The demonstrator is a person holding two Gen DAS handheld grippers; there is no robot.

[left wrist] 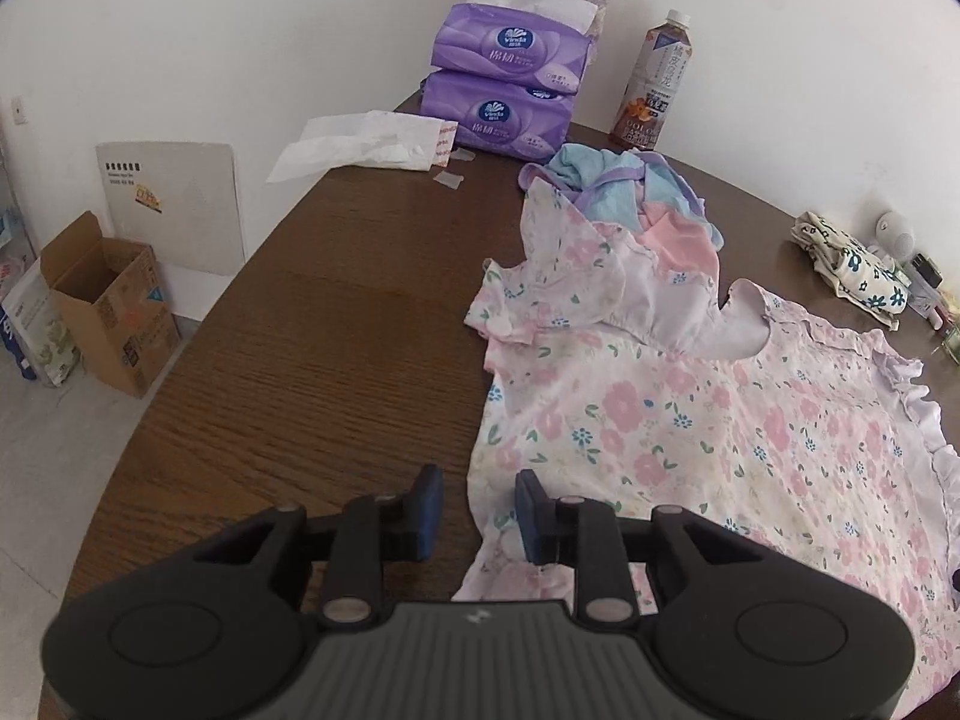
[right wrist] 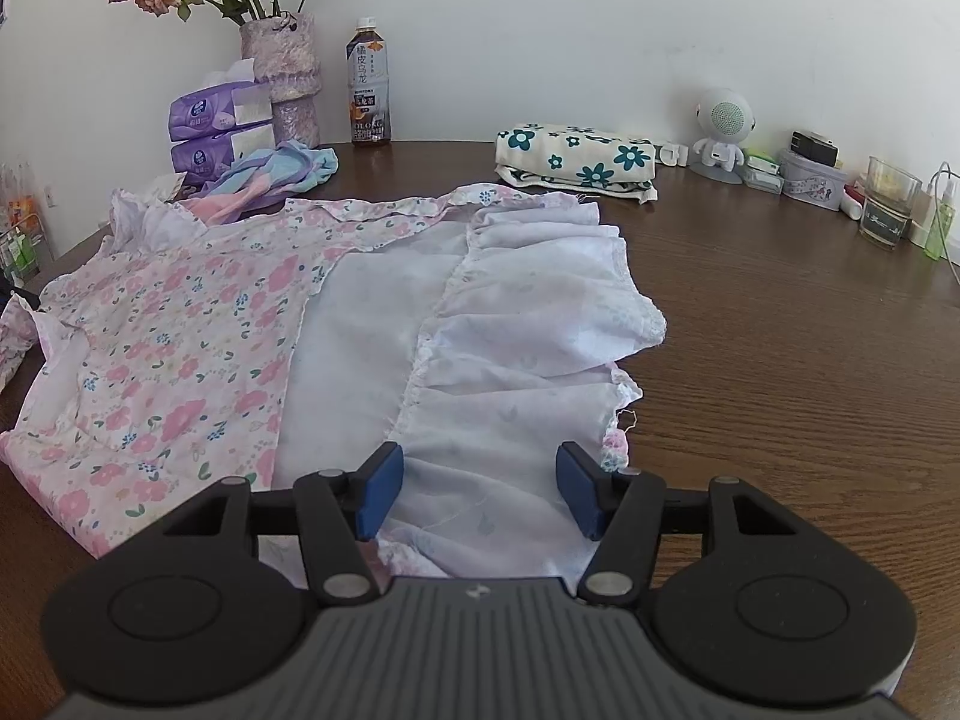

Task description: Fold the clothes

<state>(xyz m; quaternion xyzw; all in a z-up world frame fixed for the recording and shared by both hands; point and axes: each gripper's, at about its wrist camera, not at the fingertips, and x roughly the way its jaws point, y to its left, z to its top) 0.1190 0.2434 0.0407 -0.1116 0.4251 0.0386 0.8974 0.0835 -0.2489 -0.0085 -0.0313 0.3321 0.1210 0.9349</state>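
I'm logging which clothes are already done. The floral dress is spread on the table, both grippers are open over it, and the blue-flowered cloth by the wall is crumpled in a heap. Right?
Not quite: the blue-flowered cloth lies neatly folded, as the right wrist view shows. The rest holds: the floral dress is spread on the table, with the left gripper and right gripper open over it.

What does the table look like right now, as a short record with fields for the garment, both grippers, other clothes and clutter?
garment: floral dress spread on the wooden table, one side turned over showing the pale inside
left gripper: open, at the dress's edge
right gripper: open, over the pale ruffled part
other clothes: crumpled pastel pile; folded flower-print cloth
clutter: tissue packs, tea bottle, vase of flowers, glass
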